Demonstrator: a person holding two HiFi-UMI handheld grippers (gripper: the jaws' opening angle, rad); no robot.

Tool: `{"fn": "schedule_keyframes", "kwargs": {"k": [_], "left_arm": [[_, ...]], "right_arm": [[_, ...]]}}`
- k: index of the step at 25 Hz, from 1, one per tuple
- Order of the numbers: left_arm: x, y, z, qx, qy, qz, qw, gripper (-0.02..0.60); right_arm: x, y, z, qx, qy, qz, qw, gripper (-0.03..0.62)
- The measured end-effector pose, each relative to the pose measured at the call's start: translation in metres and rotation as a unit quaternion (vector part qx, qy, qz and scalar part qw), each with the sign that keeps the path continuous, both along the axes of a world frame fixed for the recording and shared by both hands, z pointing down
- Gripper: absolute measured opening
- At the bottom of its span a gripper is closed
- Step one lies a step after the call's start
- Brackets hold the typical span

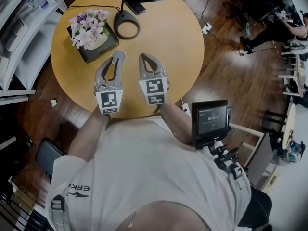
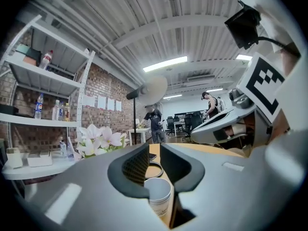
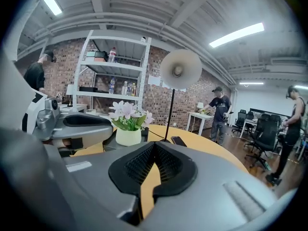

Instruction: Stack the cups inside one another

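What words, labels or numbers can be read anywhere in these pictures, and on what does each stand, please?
"ERK": on the person's sleeve; any further letters are lost at the fold.
Screen beside the person: lines of text, too blurred to read.
Cup: faint print on its side, unreadable.
Bottles on the shelf: labels too small to read.
Sheets on the brick wall: too small to read.

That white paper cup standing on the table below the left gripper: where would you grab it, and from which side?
Take the cup by its side wall just under the rim, coming level from the person's side. It stands upright with its mouth up, so its round wall offers two opposite faces. The left gripper would probably need wider jaws first.
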State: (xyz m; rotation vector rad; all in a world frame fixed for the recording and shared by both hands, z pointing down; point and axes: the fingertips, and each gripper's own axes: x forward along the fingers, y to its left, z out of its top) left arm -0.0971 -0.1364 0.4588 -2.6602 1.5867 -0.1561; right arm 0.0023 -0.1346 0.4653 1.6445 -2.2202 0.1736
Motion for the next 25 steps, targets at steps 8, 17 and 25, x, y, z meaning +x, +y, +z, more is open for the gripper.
{"fn": "schedule_keyframes", "kwargs": {"k": [8,17,25], "left_arm": [[0.003,0.015,-0.013,0.006,0.008,0.014,0.9998,0.002],[-0.002,0.049,-0.036,0.008,0.026,-0.016,0.9995,0.001],[0.017,0.121,-0.051,0.016,0.038,-0.071,0.9966,0.0]], "right_arm": [[0.012,0.032,-0.028,0.026,-0.003,0.032,0.999,0.014],[0.023,0.068,-0.061,0.063,-0.032,0.014,0.997,0.014],[0.067,0.134,-0.077,0.088,-0.081,-0.008,0.993,0.014]]}}
